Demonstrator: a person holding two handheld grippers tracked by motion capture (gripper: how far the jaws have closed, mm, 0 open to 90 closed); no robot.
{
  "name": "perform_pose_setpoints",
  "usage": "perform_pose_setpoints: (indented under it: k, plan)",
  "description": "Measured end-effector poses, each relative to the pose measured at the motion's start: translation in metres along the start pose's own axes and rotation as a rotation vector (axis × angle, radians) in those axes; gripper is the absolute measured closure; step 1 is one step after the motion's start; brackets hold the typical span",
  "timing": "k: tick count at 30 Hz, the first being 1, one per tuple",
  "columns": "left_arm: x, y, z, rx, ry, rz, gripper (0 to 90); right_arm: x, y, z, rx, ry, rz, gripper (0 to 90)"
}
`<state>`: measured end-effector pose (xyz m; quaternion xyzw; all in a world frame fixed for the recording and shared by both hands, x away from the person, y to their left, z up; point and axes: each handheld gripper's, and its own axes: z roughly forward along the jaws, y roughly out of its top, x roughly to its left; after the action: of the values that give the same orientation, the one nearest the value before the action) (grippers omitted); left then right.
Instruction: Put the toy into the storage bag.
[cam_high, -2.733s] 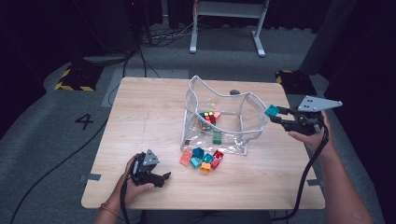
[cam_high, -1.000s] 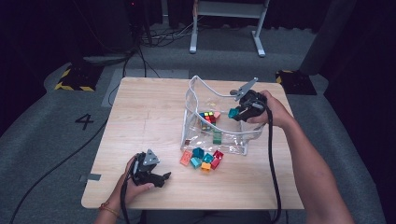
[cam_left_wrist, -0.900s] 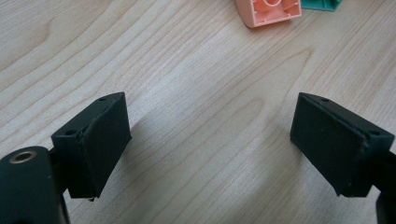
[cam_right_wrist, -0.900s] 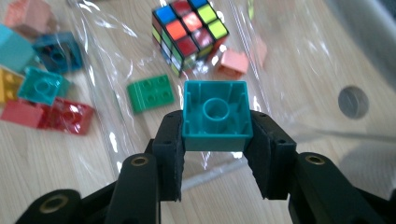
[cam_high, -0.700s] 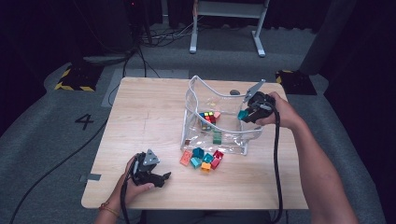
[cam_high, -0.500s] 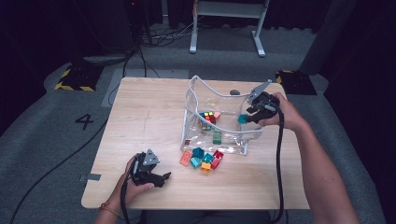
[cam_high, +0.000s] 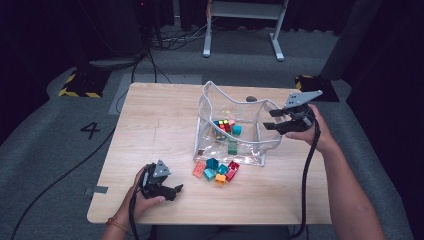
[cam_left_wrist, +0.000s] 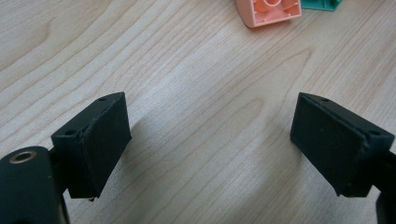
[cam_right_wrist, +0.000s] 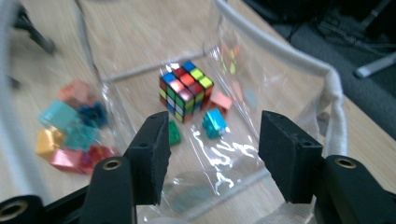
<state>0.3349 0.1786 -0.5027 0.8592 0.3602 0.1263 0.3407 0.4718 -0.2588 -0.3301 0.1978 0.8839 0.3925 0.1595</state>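
Observation:
A clear plastic bag (cam_high: 230, 98) stands open on the wooden table (cam_high: 160, 115). Inside it lie a colour cube (cam_high: 223, 125), a teal block (cam_high: 237, 129) and a green block (cam_high: 232, 146). My right gripper (cam_high: 267, 119) hovers at the bag's right rim; its jaws have just been opening and nothing is between them. In the right gripper view the gripper (cam_right_wrist: 215, 135) looks into the bag (cam_right_wrist: 280, 51) at the cube (cam_right_wrist: 185, 90) and the teal block (cam_right_wrist: 214, 122). My left gripper (cam_high: 176, 192) rests open near the front left edge, its jaws (cam_left_wrist: 210, 140) over bare wood.
Several loose blocks (cam_high: 217, 170) lie in a pile just in front of the bag, also seen through the plastic (cam_right_wrist: 70, 135). A salmon block (cam_left_wrist: 268, 10) sits ahead of the left gripper. Dark floor, cables and a metal stand surround the table.
The right gripper carried a teal block over the bag, let it go and drew back to the right rim with its jaws apart. The block now lies inside. The left gripper stayed put.

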Motion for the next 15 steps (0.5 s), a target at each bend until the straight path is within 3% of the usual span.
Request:
perform_pose_setpoints:
  k: [6,15]
  plan:
    - [0.0,0.0,0.0,0.0,0.0,0.0,12.2,0.015,-0.005,-0.027,-0.13,-0.032,0.05,39.5]
    - [0.0,0.0,0.0,0.0,0.0,0.0,12.2,0.041,-0.026,-0.056,-0.217,-0.07,0.069,41.4]
